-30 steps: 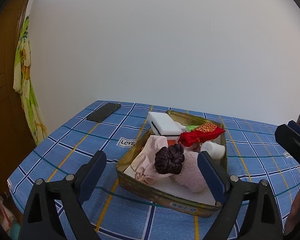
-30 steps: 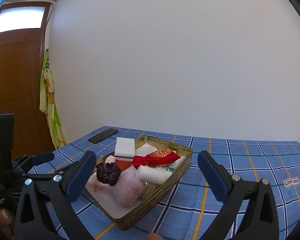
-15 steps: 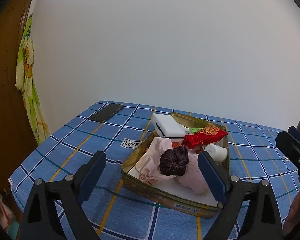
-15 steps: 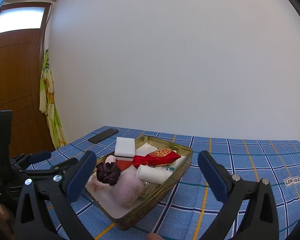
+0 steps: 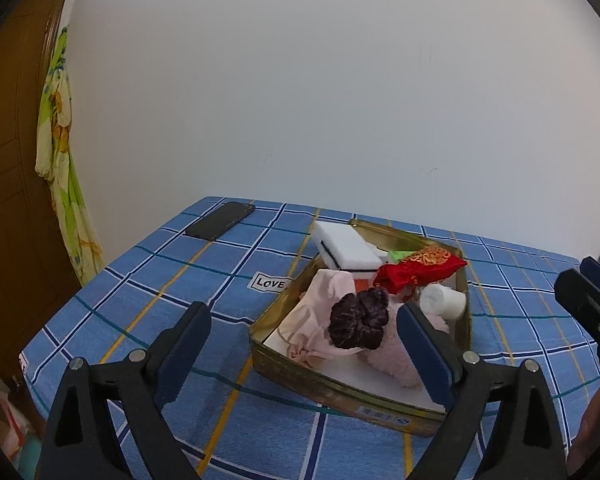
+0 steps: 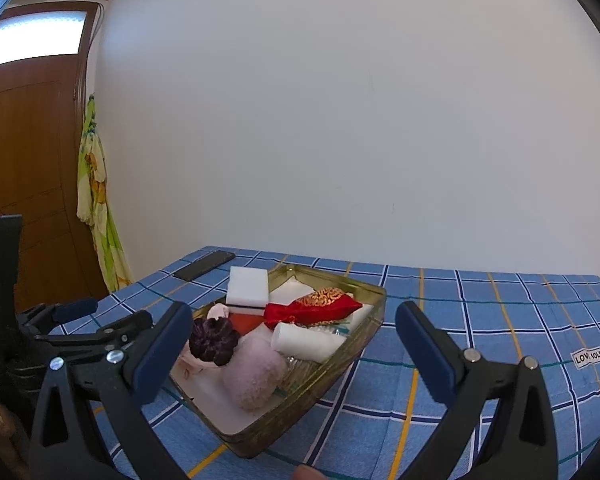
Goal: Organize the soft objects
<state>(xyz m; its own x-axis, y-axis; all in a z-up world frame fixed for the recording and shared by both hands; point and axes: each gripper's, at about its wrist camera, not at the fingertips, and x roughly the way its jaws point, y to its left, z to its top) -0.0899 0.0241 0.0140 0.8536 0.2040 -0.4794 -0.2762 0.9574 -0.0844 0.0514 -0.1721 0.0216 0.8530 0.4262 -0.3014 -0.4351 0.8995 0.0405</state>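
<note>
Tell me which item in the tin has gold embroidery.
The red pouch, lying across the tin's middle; no other item there has gold embroidery.

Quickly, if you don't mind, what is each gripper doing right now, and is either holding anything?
Left gripper: open, holding nothing, above the table in front of the tin.
Right gripper: open, holding nothing, also facing the tin.
</note>
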